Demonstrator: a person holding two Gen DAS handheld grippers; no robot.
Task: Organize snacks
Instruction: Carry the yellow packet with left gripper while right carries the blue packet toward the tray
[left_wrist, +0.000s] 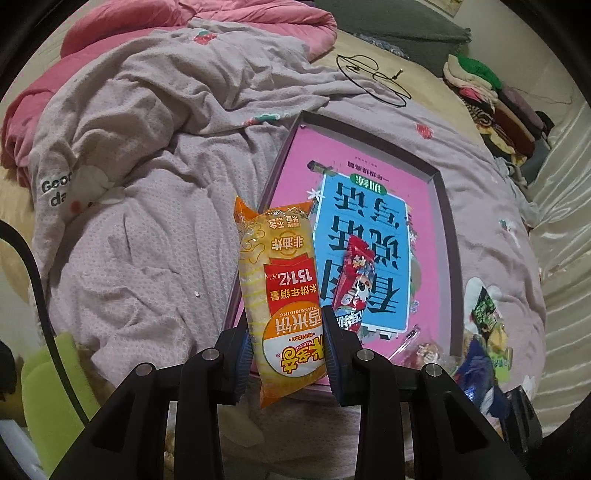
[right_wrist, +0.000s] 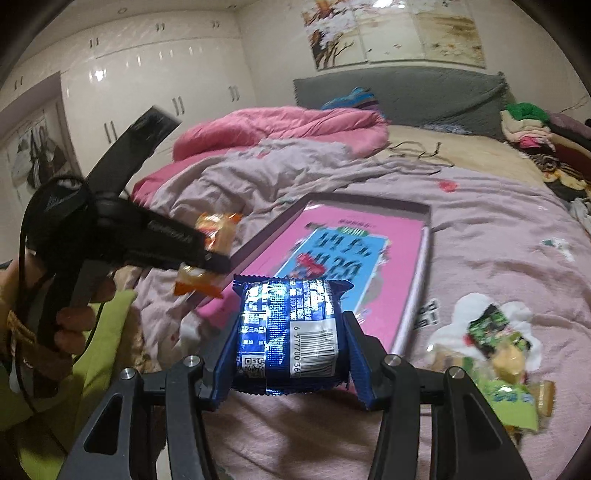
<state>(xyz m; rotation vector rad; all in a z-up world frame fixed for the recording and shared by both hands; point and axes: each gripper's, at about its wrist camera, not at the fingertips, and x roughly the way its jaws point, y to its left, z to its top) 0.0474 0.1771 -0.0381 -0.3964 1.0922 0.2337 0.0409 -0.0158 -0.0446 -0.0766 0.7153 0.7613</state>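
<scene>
My left gripper (left_wrist: 288, 343) is shut on an orange rice-cracker packet (left_wrist: 284, 295) and holds it above the near left edge of a shallow pink box lid (left_wrist: 369, 155) on the bed. A red snack stick (left_wrist: 354, 280) lies inside the lid. My right gripper (right_wrist: 288, 347) is shut on a blue foil snack packet (right_wrist: 288, 325), held above the bed in front of the lid (right_wrist: 402, 236). The left gripper (right_wrist: 207, 258) with its orange packet (right_wrist: 218, 229) shows in the right wrist view, left of the lid.
A pile of loose snacks (right_wrist: 502, 350) lies right of the lid; it also shows in the left wrist view (left_wrist: 484, 332). A crumpled lilac blanket (left_wrist: 147, 147) and pink quilt (right_wrist: 280, 129) lie left and behind. Folded clothes (left_wrist: 491, 99) and a black cable (left_wrist: 373, 77) sit farther back.
</scene>
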